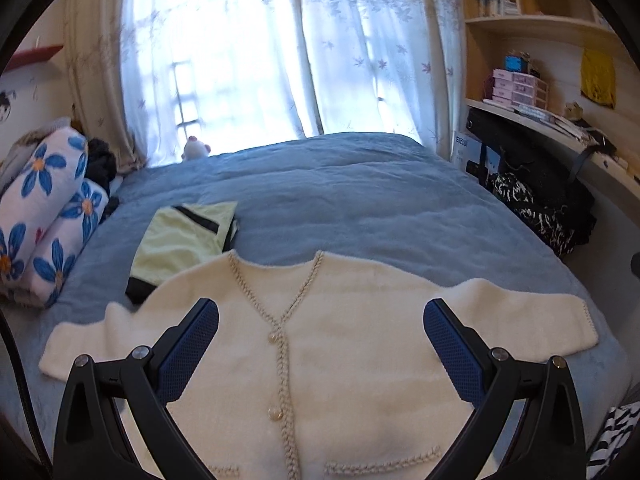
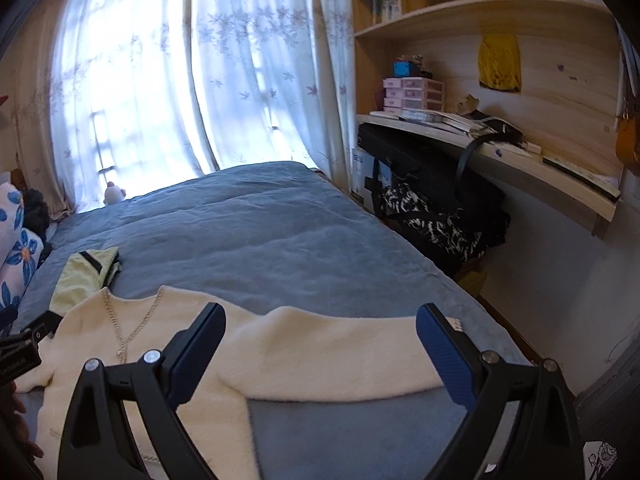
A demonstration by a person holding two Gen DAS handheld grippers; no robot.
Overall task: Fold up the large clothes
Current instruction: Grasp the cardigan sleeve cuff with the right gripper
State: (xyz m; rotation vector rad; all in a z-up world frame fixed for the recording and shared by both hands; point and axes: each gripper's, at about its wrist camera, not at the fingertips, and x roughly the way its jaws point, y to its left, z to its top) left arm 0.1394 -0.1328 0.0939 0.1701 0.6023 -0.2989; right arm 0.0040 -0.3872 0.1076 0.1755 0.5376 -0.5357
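A cream knit cardigan [image 1: 352, 344] lies flat and face up on the blue bed [image 1: 340, 192], buttoned, with both sleeves spread out sideways. My left gripper [image 1: 320, 312] is open and empty, hovering above the cardigan's chest. In the right wrist view the cardigan [image 2: 304, 352] shows with its right sleeve stretched toward the bed's right edge. My right gripper [image 2: 320, 320] is open and empty, above that sleeve. The left gripper's body [image 2: 20, 348] shows at the left edge of that view.
A folded pale green garment [image 1: 180, 240] lies on the bed just beyond the cardigan's left shoulder. Flowered rolled bedding [image 1: 44, 208] sits at the left. A desk and shelves [image 2: 500, 152] with dark bags [image 2: 440, 216] line the right side. Curtains [image 1: 260, 48] hang behind.
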